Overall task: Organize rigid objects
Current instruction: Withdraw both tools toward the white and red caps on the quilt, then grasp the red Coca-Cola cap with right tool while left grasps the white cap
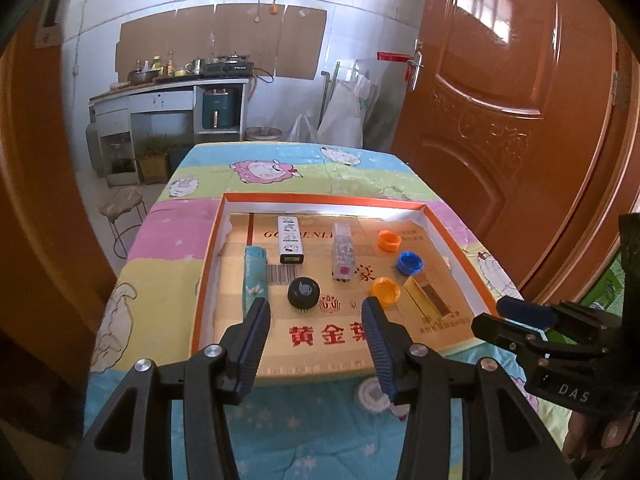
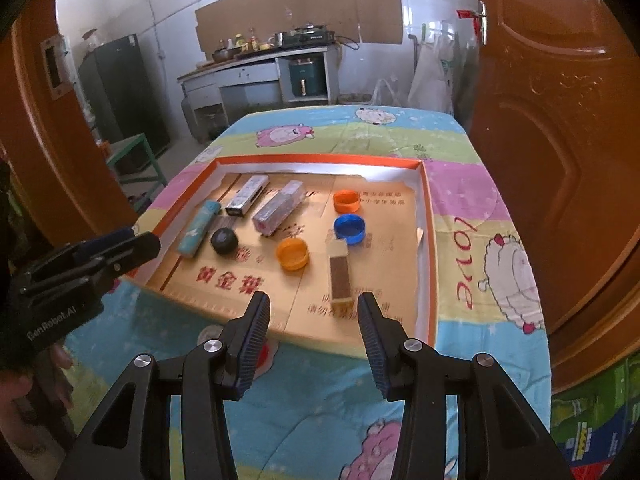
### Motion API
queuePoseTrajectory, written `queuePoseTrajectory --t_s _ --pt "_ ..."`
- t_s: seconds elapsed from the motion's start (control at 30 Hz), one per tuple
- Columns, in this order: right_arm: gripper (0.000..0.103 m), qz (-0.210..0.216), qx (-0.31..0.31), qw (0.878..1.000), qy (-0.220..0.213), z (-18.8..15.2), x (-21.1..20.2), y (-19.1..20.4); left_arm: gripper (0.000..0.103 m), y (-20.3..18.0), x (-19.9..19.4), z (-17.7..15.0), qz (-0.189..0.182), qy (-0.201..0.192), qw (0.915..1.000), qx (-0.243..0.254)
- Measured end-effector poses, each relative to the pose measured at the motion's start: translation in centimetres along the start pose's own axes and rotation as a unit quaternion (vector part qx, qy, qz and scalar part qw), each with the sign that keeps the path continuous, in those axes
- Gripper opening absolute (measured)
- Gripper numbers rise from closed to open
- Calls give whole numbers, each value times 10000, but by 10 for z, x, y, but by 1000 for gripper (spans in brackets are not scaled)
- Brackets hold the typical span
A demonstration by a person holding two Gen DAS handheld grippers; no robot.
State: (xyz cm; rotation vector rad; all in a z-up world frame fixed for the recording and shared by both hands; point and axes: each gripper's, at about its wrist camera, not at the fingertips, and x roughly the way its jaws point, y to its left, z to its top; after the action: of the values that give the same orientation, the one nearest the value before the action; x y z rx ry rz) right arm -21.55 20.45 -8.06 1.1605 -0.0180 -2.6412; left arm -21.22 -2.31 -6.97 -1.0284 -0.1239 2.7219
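An orange-rimmed box lid point(image 1: 210, 256) point(image 2: 427, 216) lies on the table. In it lie a teal lighter point(image 1: 254, 280) point(image 2: 198, 229), a white box point(image 1: 289, 240) point(image 2: 246, 195), a clear patterned box point(image 1: 344, 252) point(image 2: 280, 207), a black cap point(image 1: 303, 291) point(image 2: 224, 241), two orange caps point(image 1: 386, 291) point(image 2: 293, 254) point(image 1: 389, 240) point(image 2: 346, 201), a blue cap point(image 1: 409, 263) point(image 2: 350, 229) and a gold box point(image 1: 430, 298) point(image 2: 340, 276). My left gripper point(image 1: 316, 312) is open and empty just short of the black cap. My right gripper point(image 2: 314, 306) is open and empty before the gold box.
A white and red cap point(image 1: 374, 396) point(image 2: 262, 354) lies on the cartoon tablecloth point(image 1: 152, 300) in front of the lid. A brown door point(image 1: 500, 112) stands at the right. A stool point(image 1: 122, 208) and a kitchen counter point(image 1: 168, 88) stand beyond the table.
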Motion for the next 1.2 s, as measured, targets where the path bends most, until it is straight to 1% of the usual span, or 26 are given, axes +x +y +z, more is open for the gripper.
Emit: queuePoseTrajectory --t_s 0.23,0.37,0.57,0.6,0.73,0.87,1.03,1.07,1.1,1.17,1.2 --pt "47 30 54 10000 33 -20 -12 9 48 3 -25 -14 -41 -127 9999 -37" --pt "47 68 72 9999 73 -34 -11 16 48 4 -37 -25 -98 -181 9998 -37" --pt "47 96 117 9995 263 -50 12 26 48 11 -49 -42 -140 -164 9997 -102" --pt "47 42 121 9996 269 -51 18 28 48 13 -51 -44 -134 -163 9997 -122" --pt "47 -78 173 9993 310 -50 33 32 48 21 -57 -50 -140 -172 9995 -209" --pt "47 -28 271 9986 449 -52 42 36 48 30 -58 -53 -143 -166 9994 -275" --pt "47 -195 134 9987 443 -51 49 47 48 38 -54 -55 -204 -138 9991 -357" --pt "44 -225 105 9987 441 -51 50 49 48 39 -53 -56 -216 -134 9990 -360" --pt "40 -249 79 9987 440 -50 51 50 48 41 -53 -57 -231 -126 9990 -363" --pt "38 -252 59 9986 456 -49 54 52 48 43 -52 -57 -251 -110 9989 -378" --pt "34 -267 36 9987 439 -48 55 54 48 45 -51 -58 -256 -93 9988 -396"
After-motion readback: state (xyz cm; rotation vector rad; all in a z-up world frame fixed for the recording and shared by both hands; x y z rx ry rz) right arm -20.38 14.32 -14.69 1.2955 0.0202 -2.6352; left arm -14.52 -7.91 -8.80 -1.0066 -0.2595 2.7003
